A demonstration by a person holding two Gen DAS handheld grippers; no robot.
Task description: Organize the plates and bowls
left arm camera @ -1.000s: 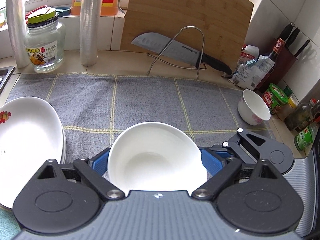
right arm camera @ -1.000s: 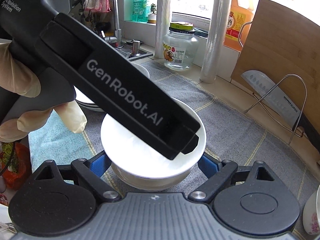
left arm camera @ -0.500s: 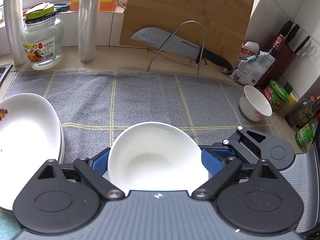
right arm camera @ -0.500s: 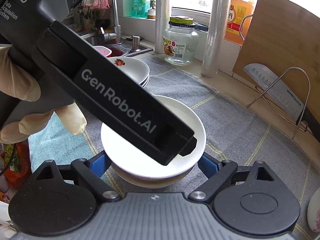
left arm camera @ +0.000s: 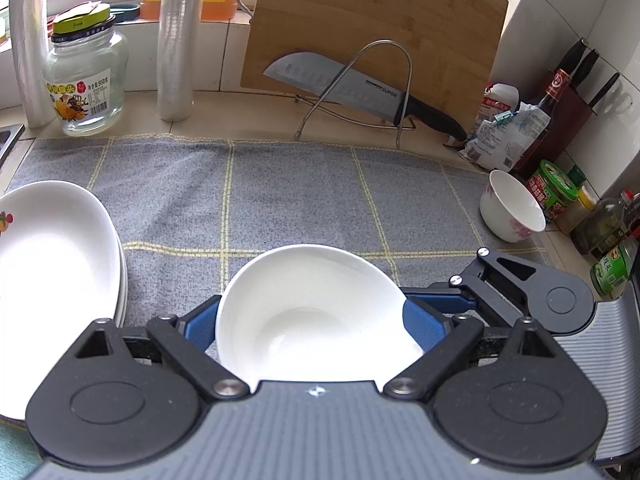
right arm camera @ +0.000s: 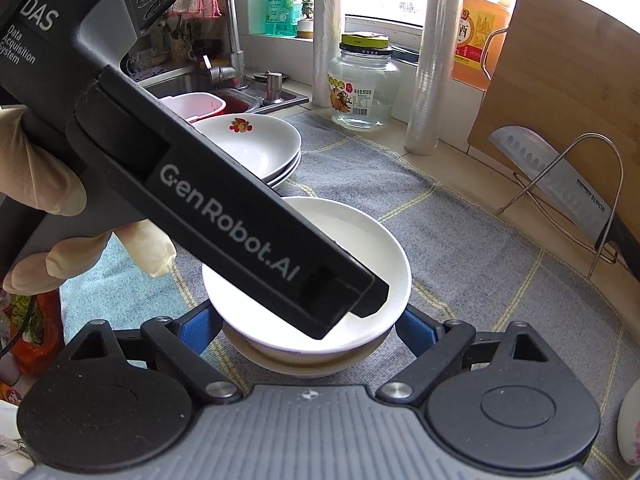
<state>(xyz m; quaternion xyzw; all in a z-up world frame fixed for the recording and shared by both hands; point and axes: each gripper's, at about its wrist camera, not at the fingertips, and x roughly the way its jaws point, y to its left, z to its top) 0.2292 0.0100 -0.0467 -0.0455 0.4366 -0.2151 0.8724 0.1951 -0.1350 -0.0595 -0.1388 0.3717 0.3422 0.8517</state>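
White bowl (left arm camera: 316, 312) near rim cut off, base hidden – left tool (left arm camera: 316, 320) pads astride

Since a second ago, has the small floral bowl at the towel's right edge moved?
No. The small floral bowl sits in the same spot beside the green-lidded jar. Both drift together slightly in the left wrist view, which is the camera.

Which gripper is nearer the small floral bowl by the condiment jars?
Right. The small floral bowl sits at the mat's right end. The right gripper, seen from the left wrist camera, lies between it and the left gripper. Both grippers bracket the same white bowl.
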